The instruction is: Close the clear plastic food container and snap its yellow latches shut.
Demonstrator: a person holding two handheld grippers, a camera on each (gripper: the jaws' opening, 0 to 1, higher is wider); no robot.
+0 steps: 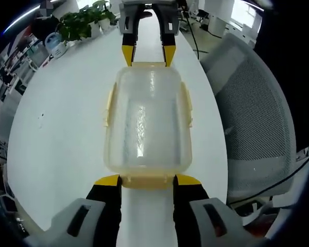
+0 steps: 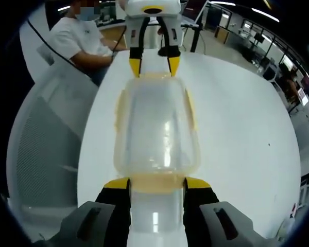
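Note:
The clear plastic container (image 1: 147, 123) lies lengthwise on the white table (image 1: 62, 128), its lid resting on top. Yellow latches run along its long sides (image 1: 109, 105) and at both short ends. My left gripper (image 1: 148, 181) stands open at the near end, its yellow tips flanking that end latch (image 1: 147, 181). My right gripper (image 1: 148, 55) stands open at the far end. In the right gripper view the container (image 2: 157, 128) sits between the right gripper (image 2: 157, 184), whose tips flank the end latch (image 2: 157, 182), and the left gripper (image 2: 154, 67).
A grey mesh chair (image 1: 252, 118) stands against the table's right edge. Potted plants (image 1: 85, 23) and clutter sit at the far left end. A seated person (image 2: 77, 38) is beside the table, behind another mesh chair (image 2: 41, 139).

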